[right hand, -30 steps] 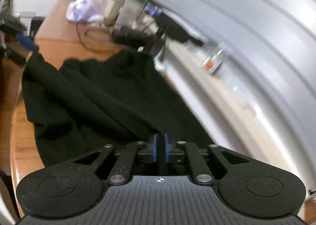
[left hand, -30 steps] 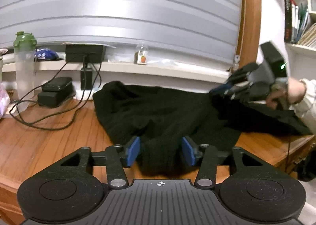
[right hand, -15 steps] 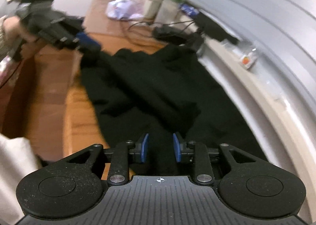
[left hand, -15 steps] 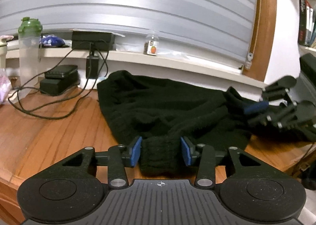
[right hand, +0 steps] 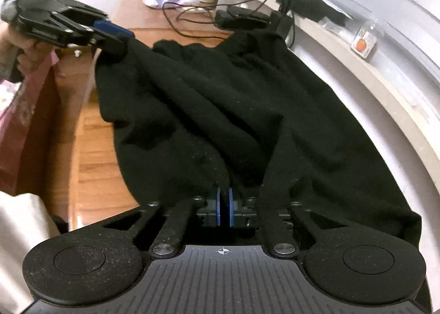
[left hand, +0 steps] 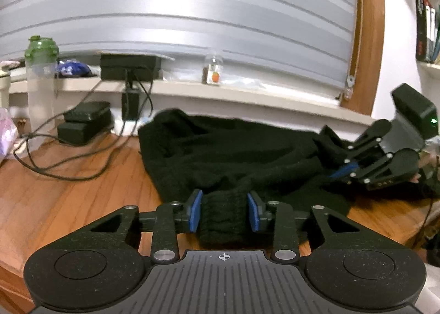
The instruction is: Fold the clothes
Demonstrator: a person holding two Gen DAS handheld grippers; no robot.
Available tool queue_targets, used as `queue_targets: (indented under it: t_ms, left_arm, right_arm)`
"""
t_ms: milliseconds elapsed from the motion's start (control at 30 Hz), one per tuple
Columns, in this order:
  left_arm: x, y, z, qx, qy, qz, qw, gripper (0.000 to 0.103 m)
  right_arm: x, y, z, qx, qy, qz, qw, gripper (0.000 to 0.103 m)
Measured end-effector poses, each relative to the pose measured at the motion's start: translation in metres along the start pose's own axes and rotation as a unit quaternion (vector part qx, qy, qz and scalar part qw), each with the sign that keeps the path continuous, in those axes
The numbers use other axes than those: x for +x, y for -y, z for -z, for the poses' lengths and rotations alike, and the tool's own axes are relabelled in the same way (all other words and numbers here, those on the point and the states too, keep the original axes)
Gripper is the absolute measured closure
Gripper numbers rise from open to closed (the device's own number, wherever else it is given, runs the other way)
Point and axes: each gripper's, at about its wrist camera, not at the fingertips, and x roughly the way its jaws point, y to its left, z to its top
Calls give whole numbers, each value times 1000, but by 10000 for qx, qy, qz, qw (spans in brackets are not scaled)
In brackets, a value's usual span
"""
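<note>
A wooden counter carries a black knit sweater, which lies crumpled across its middle and far right, reaching back to the pale ledge under the ribbed grey shutter. On the counter's far left stand a clear bottle with a green lid, two stacked black boxes and loose black cables.

The left hand-held gripper has just been closing, and its blue pads now press on both sides of a thick ribbed cuff at the sweater's near edge. The right hand-held gripper has also just closed; its pads stand almost together, pinching a fold of the sweater's fabric at the garment's right side. A small jar with an orange label sits on the ledge.
</note>
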Motion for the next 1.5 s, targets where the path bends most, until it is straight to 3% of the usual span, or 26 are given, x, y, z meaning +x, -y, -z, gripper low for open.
queue_targets:
  t_ms: [233,367,467,667,800,933,1033,1267,1500]
  left_arm:
    - [-38,-1,-33,186,456,-38,9988,67]
    - [-53,-4,-36,426,378,12,9984,67]
    - [-62,-9,-28,513,258,-3,9983,67]
    - [-65,-27,-2,503,-394,-6,9980,59]
    - [-84,-44,-6,236,-139,8,9996,56]
    - [-97,-50,-19,143,114,-151,9997,48]
    - [-83,-39,-24,141,102,-60,9998,44]
    - [8,9,-39,403,-232,465,9978,39]
    - [118,81,-58,430,-546,1512,9861,34]
  right_arm:
    - [-81,-14,-29,-103,191,-229,9995,98]
    - [-121,-30,-45,-87,383,-531,9978,98]
    - [-121,-47,-46,-72,376,-862,9955,98]
    - [-81,-82,-39,-234,-24,-1455,9891,96]
    - [-80,-83,-33,-185,10,-1697,9853,78]
    - [-94,-68,-22,3,108,-1460,9892,73]
    - [-98,-47,-8,205,94,-1073,9940,71]
    - [-93,24,50,939,-216,46,9953,65]
    - [-99,67,121,1684,-444,667,9825,59]
